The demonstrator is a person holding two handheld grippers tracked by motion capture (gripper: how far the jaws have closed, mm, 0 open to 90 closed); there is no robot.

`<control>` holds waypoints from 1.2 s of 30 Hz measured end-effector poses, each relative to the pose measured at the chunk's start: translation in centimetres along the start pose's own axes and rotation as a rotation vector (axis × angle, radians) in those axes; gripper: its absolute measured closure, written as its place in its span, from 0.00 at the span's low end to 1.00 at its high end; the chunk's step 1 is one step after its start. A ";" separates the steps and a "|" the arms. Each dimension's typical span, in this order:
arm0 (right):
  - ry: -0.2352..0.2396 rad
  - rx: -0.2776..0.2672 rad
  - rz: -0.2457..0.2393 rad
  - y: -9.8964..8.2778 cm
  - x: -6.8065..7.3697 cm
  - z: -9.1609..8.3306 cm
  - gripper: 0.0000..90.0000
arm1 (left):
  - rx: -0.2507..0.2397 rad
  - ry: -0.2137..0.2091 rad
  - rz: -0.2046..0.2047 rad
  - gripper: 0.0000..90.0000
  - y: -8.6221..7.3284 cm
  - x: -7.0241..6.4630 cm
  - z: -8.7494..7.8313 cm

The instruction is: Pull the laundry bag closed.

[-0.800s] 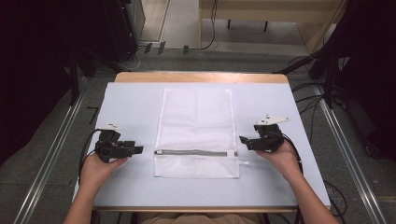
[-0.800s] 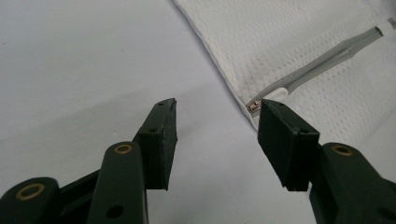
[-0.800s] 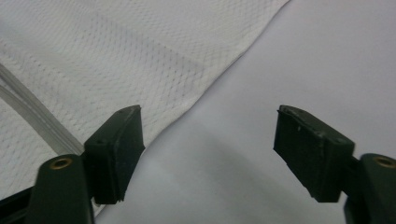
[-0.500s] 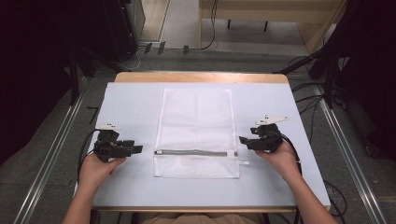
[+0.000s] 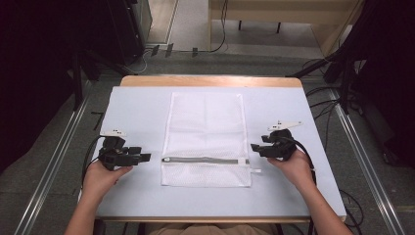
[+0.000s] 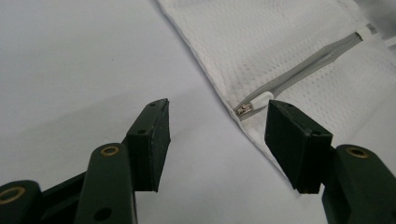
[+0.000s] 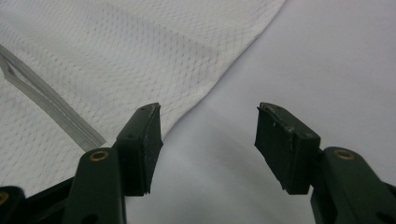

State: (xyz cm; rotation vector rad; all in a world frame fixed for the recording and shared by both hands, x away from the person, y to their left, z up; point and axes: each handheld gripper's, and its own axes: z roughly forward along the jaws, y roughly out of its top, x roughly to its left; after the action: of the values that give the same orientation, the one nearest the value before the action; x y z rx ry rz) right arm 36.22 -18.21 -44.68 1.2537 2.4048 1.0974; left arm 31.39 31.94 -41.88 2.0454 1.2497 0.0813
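While both jaws stand apart and empty, the left hand-held gripper (image 5: 145,157) rests just beside the mesh bag (image 5: 205,137), near its zipper (image 5: 203,160) end. The right hand-held gripper (image 5: 255,147) likewise gapes unloaded at the opposite edge. The bag lies flat at the middle of the worktop (image 5: 137,107).

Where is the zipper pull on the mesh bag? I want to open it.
In the left gripper view the zipper pull sits at the mesh bag's left edge, just ahead of the open left gripper.
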 end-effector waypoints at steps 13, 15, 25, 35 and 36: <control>-0.005 0.014 -0.009 0.1 0.3 0.1 0.45 | -0.010 -0.026 0.001 0.52 -0.1 -0.2 -0.2; 0.001 0.018 -0.012 0.1 0.3 0.1 0.45 | -0.006 -0.019 0.000 0.52 -0.1 -0.3 -0.2; 0.015 0.022 -0.004 0.1 0.5 0.1 0.46 | 0.007 -0.011 -0.004 0.49 -0.3 -0.2 -0.5; 0.031 0.029 -0.011 0.7 1.7 -0.3 0.50 | 0.003 -0.029 -0.011 0.49 -0.3 -0.1 -0.4; 0.033 0.032 -0.012 0.8 1.8 -0.3 0.50 | 0.003 -0.029 -0.011 0.49 -0.3 -0.1 -0.4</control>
State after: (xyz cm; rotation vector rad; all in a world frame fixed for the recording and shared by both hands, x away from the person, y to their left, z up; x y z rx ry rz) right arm 35.43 -16.67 -43.70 1.2384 2.4602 1.0882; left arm 31.01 32.17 -41.74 2.0349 1.2438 0.0445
